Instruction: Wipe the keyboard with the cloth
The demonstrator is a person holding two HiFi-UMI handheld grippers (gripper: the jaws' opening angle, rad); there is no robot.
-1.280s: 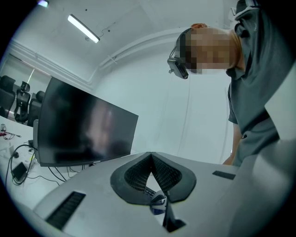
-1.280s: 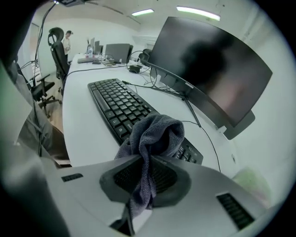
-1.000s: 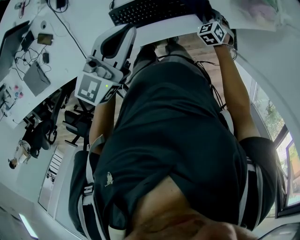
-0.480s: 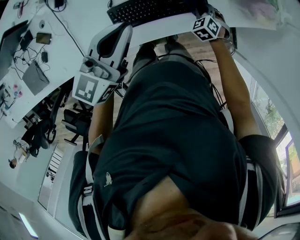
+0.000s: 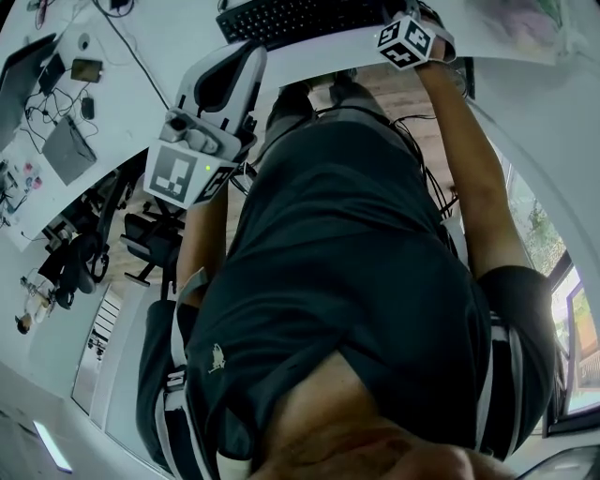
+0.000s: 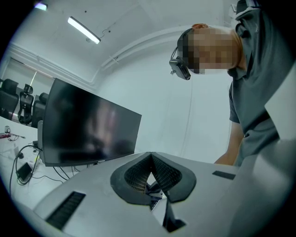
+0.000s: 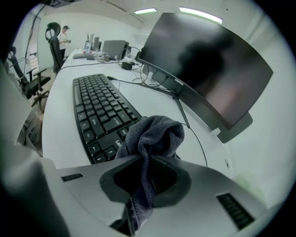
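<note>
Arms differ in pose: the person's right arm [image 5: 469, 178] stretches straight out to the white counter [image 5: 187, 37]. It carries the right gripper [image 5: 405, 39] to the end of the black keyboard [image 5: 300, 17], tipped steeply down. The left arm [image 5: 202, 239] is bent, with the left gripper [image 5: 220, 89] held beside the torso, short of the counter's edge.

Only the right gripper view shows the grip. There the jaws are clamped on a dark grey terry cloth [image 7: 155, 134]. Its bunched end bulges ahead of them over the keyboard's nearest keys, and a dark wide monitor [image 7: 208, 69] stands behind.

The left gripper view alone shows that gripper's jaws together with nothing between them. They point about level toward the monitor, and the person's torso leans in at the right.
</note>
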